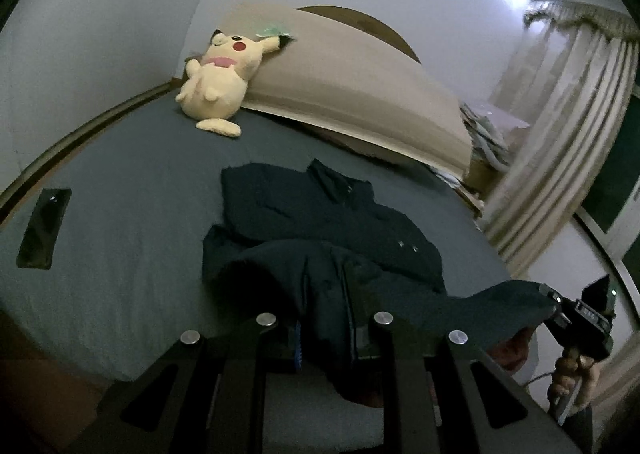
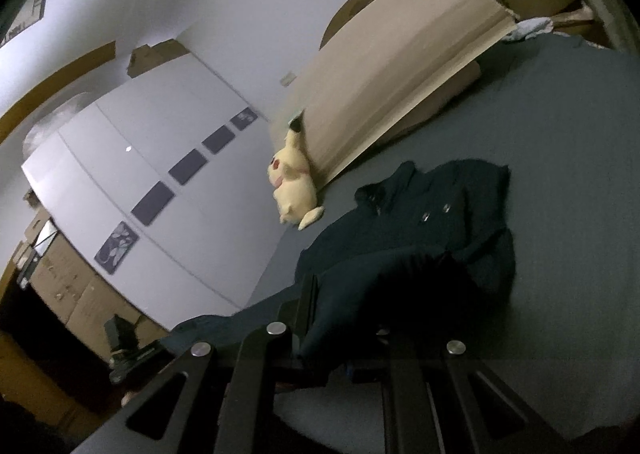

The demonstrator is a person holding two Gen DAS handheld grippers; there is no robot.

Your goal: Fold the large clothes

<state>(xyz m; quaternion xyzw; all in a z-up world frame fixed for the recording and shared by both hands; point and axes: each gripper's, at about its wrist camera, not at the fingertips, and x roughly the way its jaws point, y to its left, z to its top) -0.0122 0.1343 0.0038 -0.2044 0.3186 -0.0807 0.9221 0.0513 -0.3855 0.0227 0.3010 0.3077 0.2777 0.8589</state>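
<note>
no readable text, labels or numbers anywhere, dim and blurred views, wall pictures indistinct

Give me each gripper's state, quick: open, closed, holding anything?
Left gripper: closed on the dark jacket, at its near edge.
Right gripper: closed on the same jacket, fabric draped over its fingers.

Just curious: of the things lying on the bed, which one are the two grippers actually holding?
The dark jacket. Left gripper and right gripper each grip its near edge; the yellow plush toy and black phone lie untouched.
</note>
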